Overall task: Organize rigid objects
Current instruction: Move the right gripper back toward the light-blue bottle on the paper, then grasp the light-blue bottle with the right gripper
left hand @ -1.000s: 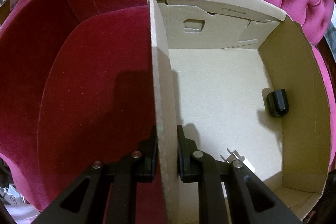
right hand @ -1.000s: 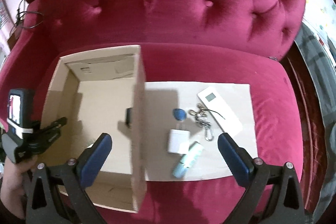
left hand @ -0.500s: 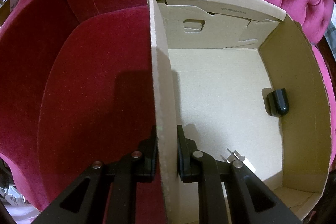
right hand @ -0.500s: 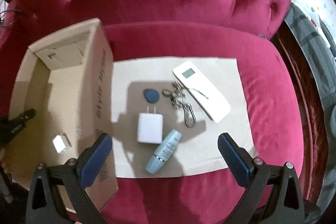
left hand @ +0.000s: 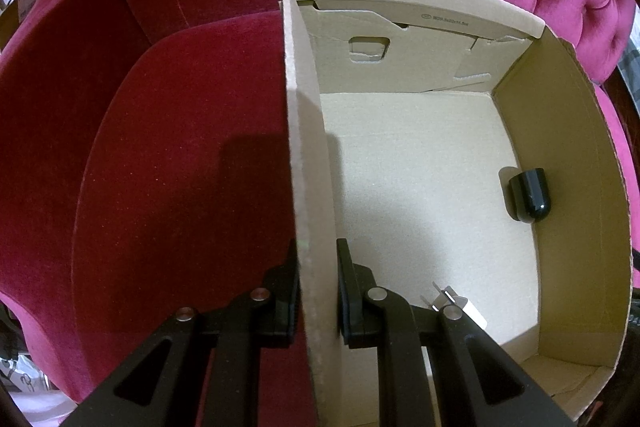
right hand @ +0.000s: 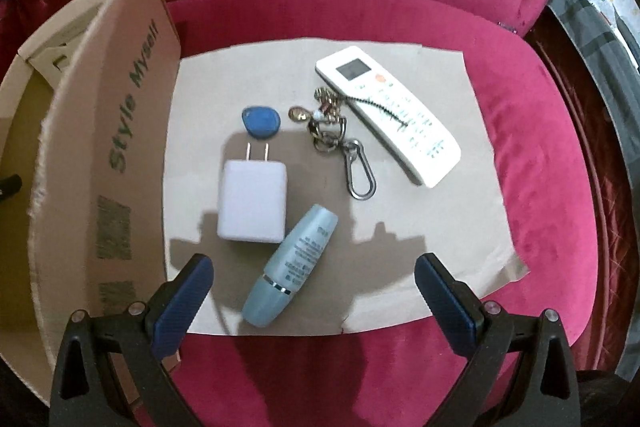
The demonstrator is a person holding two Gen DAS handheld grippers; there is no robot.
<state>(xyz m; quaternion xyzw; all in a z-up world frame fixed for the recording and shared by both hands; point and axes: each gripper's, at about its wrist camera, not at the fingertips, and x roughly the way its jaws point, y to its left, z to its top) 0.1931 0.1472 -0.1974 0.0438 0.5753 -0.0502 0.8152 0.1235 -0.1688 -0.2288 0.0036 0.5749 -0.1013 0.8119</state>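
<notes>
A: What writing can be read on the cardboard box (right hand: 100, 131)?

B: "Style Myself" is printed in green along its outer wall, with barcode-like blocks below that are too blurred to read. Inside, a small code is printed on the far flap (left hand: 444, 21), but it is too small to be read.

A: How is the box held?

B: Its left wall is clamped by the left gripper (left hand: 317, 291), the jaws closed on the cardboard. A black cap-like object (left hand: 528, 199) is seen against the right inner wall, and a small white plug (left hand: 460, 305) lies near the gripper.

A: And the right gripper (right hand: 314, 279)?

B: Its jaws are wide open, nothing between them, above the near edge of the paper sheet (right hand: 460, 227) on the red sofa seat (right hand: 540, 187). On the sheet a white charger (right hand: 253, 205), a blue tube (right hand: 292, 267), a blue key fob (right hand: 260, 121), a keychain (right hand: 340, 143) and a white remote (right hand: 388, 111) are placed. The tube's label cannot be read.
</notes>
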